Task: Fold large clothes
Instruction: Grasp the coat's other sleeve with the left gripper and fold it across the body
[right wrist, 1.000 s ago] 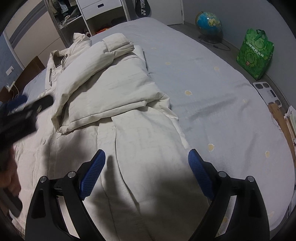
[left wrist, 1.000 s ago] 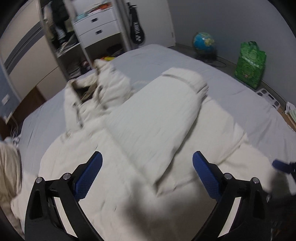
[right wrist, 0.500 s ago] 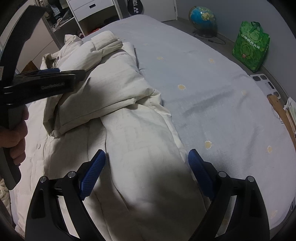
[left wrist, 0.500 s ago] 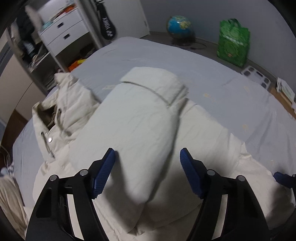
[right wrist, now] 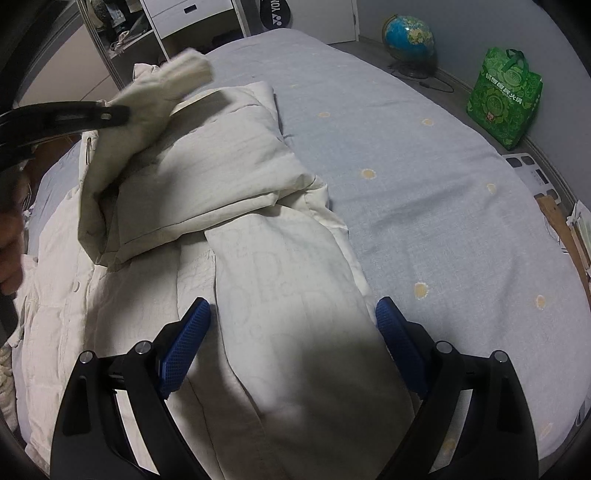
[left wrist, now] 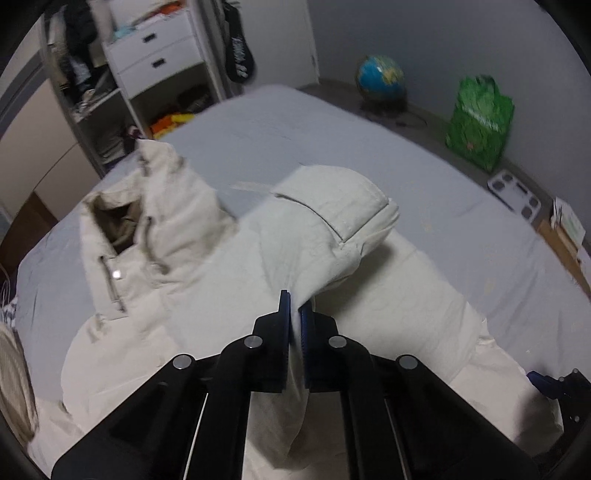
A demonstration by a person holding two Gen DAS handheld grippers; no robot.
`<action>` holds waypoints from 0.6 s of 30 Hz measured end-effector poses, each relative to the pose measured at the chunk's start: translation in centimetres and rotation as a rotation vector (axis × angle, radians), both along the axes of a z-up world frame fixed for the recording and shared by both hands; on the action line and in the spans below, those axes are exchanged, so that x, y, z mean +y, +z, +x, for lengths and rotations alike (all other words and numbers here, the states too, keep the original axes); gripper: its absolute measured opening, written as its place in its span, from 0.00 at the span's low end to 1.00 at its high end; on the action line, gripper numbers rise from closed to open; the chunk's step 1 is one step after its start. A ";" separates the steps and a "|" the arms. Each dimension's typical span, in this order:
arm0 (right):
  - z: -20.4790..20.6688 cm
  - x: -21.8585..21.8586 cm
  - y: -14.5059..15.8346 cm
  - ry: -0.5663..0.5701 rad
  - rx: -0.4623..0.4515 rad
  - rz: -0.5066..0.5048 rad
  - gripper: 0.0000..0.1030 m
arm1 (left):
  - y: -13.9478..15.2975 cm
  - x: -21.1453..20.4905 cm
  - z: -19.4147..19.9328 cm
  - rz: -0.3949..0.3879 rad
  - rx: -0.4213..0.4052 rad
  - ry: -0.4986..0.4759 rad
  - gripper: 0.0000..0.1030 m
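- Nearest in the left wrist view, the left hand-held gripper [left wrist: 294,314] has its blue pads pressed together on a fold of the cream sleeve [left wrist: 332,236]; its jaws have just been closing and the fabric is pinched between them.
- In the right wrist view that same left hand-held gripper shows at the left edge as a dark bar, with the sleeve lifted off the coat and its cuff end raised and blurred.
- The right hand-held gripper [right wrist: 291,332] has its jaws spread wide with nothing between the pads; it hangs over the lower part of the coat [right wrist: 288,295], and whether its fingers touch the cloth I cannot tell.
- The coat, a large cream padded one, lies spread on the bed [right wrist: 424,155], which has a grey-blue sheet with small pale spots; one side is already folded over the middle.
- Farther up, the coat's collar [left wrist: 147,206] stands open, showing a darker lining and a zip.
- A bit of a person's hand is at the left border of the right wrist view.
- Beyond the bed stand white drawers [left wrist: 155,62] in an open shelf unit, a globe [right wrist: 408,33] on the floor and a green bag [right wrist: 506,96] against the wall.
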State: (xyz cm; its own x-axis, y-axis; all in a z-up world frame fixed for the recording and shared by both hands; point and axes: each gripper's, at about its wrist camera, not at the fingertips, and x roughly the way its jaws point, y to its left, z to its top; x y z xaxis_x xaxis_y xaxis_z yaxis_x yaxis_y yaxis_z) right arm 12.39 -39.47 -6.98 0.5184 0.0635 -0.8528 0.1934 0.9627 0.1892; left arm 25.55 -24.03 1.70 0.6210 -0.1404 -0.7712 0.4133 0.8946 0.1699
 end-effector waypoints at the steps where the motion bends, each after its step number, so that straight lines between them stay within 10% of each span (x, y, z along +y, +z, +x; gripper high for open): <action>1: 0.0 0.0 0.0 0.001 -0.001 -0.001 0.84 | 0.6 1.0 -0.3 -0.022 -0.010 0.022 0.05; 18: -0.2 0.8 0.7 0.010 -0.018 -0.041 0.84 | 1.4 14.9 -6.1 -0.178 -0.031 0.336 0.05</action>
State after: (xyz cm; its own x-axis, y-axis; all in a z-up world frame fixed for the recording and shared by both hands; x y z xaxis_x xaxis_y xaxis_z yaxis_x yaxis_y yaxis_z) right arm 12.15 -38.71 -6.28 0.5333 0.0344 -0.8452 0.1803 0.9716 0.1533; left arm 19.47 -9.09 3.12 0.6775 -0.0552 -0.7334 0.0889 0.9960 0.0071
